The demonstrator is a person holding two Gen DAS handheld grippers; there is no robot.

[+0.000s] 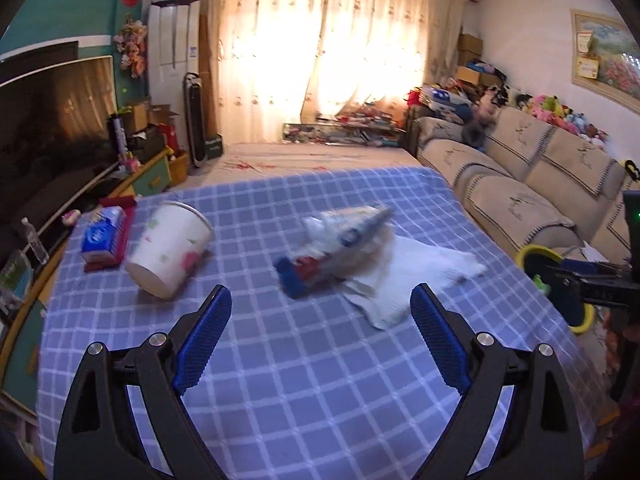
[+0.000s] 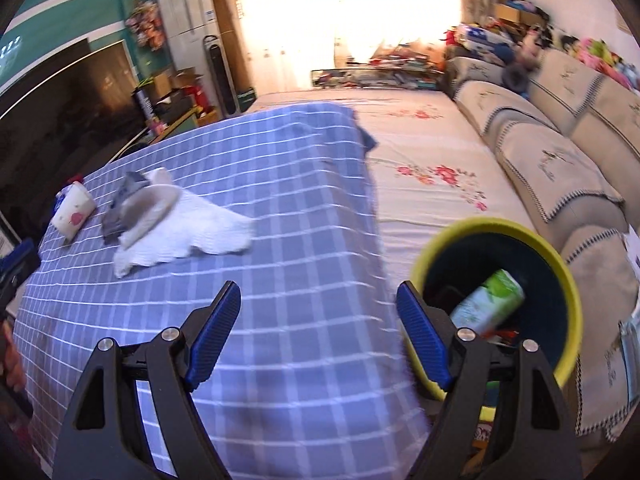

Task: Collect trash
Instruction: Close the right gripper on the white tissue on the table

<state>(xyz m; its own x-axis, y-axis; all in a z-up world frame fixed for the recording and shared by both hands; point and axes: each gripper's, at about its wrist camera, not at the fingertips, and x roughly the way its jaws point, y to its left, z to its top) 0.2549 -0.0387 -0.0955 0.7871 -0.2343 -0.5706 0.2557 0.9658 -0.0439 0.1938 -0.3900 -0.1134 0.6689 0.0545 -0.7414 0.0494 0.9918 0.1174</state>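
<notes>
left gripper [image 1: 321,312] wide, empty | right gripper [image 2: 319,306] wide, empty (beside bin [image 2: 560,276]) | paper cup [image 1: 170,250] tipped on checked cloth [image 1: 320,380], crumpled wrapper [image 1: 332,248] on tissue [image 1: 420,276]

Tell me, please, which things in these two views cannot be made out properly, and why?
- Crumpled wrapper, left wrist view: motion blur hides its print.
- Yellow-rimmed bin, right wrist view: the right gripper finger covers its near rim; contents under the green-and-white pack sit in shadow.
- Same bin, left wrist view: cut off by the other gripper's body.
- Paper cup, right wrist view: small, blurred.
</notes>
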